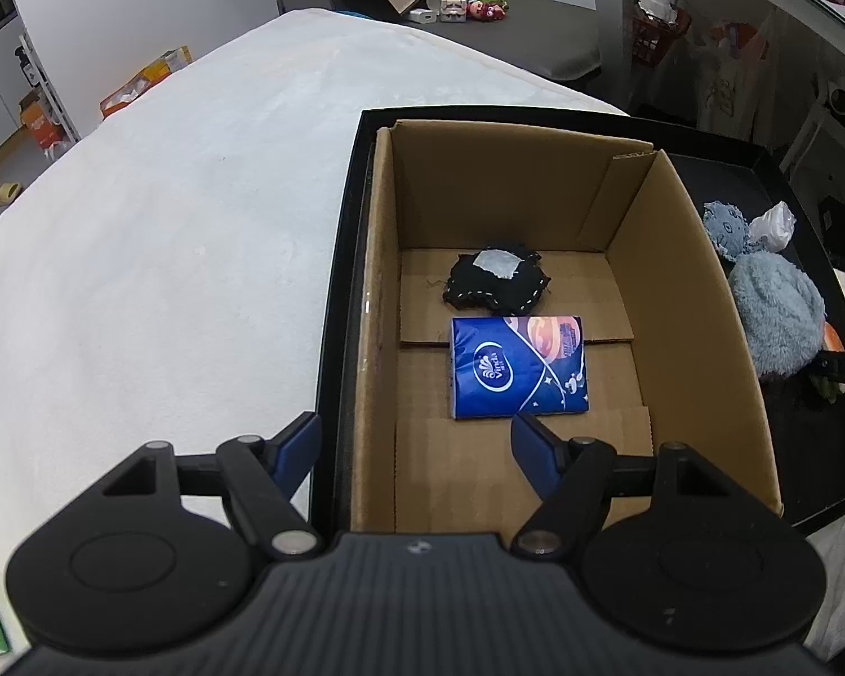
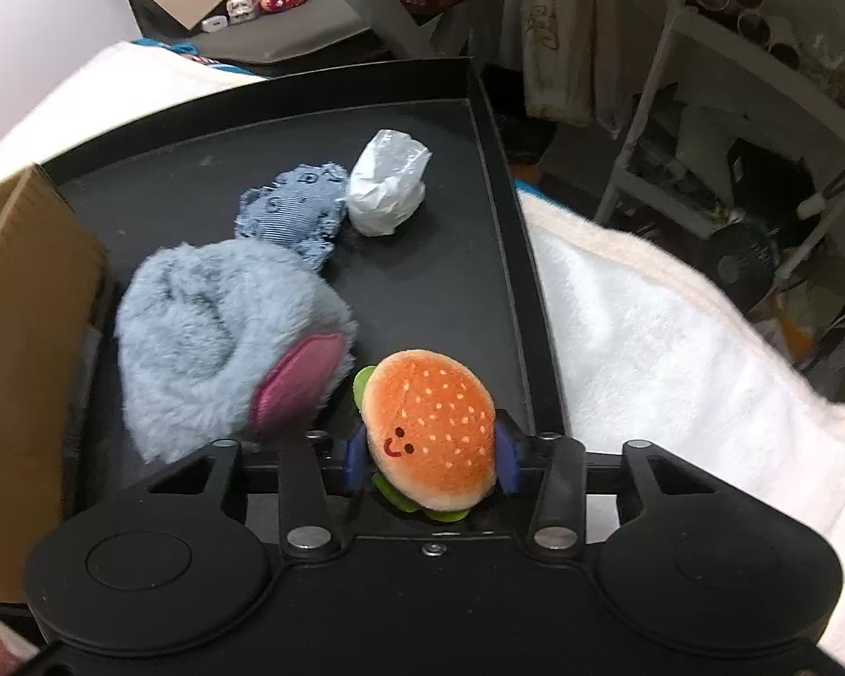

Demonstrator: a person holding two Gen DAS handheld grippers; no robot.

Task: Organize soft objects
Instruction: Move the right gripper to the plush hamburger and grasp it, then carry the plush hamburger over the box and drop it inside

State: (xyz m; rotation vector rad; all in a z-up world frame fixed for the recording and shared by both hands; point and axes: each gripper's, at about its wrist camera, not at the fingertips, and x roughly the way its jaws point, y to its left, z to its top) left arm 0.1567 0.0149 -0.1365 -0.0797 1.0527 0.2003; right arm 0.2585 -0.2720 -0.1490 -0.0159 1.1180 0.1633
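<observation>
A cardboard box [image 1: 687,304] stands in the left part of a black tray [image 1: 338,259]. Inside it lie a blue tissue pack [image 1: 515,363] and a black stitched cloth pad [image 1: 496,279]. My left gripper [image 1: 417,445] is open and empty above the box's near end. My right gripper [image 2: 431,459] is shut on a plush burger [image 2: 431,428] over the tray [image 2: 507,259]. Beside it on the tray lie a fluffy blue plush [image 2: 214,332], a blue denim piece [image 2: 296,214] and a white crumpled bag [image 2: 388,183].
The tray rests on a white fluffy cover [image 1: 169,236], which also shows in the right wrist view [image 2: 676,360]. The box wall [image 2: 22,349] stands left of the blue plush. Shelves and clutter [image 2: 760,112] stand beyond the tray.
</observation>
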